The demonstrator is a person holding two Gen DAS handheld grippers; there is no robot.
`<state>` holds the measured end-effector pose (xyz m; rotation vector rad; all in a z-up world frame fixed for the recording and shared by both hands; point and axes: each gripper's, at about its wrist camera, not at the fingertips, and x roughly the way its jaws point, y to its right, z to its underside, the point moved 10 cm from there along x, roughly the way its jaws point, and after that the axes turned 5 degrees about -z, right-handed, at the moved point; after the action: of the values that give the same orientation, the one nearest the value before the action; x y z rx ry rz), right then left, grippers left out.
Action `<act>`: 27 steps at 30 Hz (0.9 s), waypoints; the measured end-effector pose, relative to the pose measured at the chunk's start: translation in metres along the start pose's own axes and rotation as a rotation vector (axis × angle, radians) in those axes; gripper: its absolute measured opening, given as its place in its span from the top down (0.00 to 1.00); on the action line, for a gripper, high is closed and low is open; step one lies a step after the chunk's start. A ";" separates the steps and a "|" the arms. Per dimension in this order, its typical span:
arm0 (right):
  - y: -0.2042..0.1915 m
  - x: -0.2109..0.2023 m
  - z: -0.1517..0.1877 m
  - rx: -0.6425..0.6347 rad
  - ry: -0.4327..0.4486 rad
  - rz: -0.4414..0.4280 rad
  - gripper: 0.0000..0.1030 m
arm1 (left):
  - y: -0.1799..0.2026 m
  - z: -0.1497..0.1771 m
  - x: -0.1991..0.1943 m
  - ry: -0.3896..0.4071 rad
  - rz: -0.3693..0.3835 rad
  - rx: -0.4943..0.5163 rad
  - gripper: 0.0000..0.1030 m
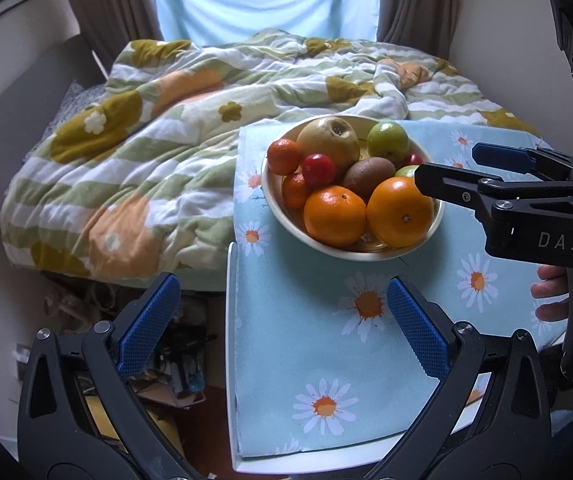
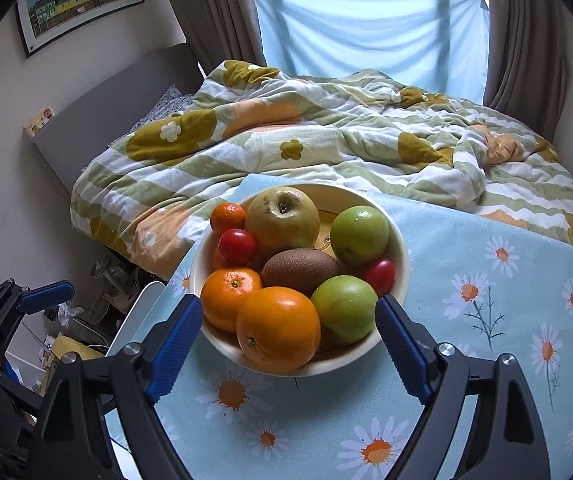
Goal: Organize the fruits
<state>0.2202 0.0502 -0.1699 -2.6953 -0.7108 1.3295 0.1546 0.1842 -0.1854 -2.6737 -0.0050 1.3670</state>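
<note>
A cream bowl (image 2: pixel 400 276) full of fruit stands on the daisy-print cloth; it also shows in the left wrist view (image 1: pixel 272 196). In it lie two oranges (image 2: pixel 278 326), a kiwi (image 2: pixel 300 270), two green apples (image 2: pixel 344 306), a yellowish pear-like apple (image 2: pixel 282 218), small mandarins (image 2: pixel 227 217) and red cherry tomatoes (image 2: pixel 237 246). My right gripper (image 2: pixel 288 346) is open, its fingers flanking the bowl's near rim; it shows in the left wrist view (image 1: pixel 446 170) beside the bowl's right edge. My left gripper (image 1: pixel 282 326) is open and empty above the cloth's left edge, short of the bowl.
The light blue daisy cloth (image 1: pixel 366 352) covers a small white table (image 1: pixel 231 360). A bed with a rumpled flower-print duvet (image 1: pixel 134 152) lies behind and left. Clutter sits on the floor (image 1: pixel 174 368) to the table's left. A hand (image 1: pixel 552 292) holds the right gripper.
</note>
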 end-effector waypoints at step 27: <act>0.130 -0.211 0.033 0.113 0.097 0.290 0.00 | 0.115 -0.052 -0.129 0.190 0.002 -0.082 0.00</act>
<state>0.1340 -0.1602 -0.0662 -2.8261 -0.2342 1.2348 0.1134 0.0551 -0.0658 -2.8610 -0.0388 1.1319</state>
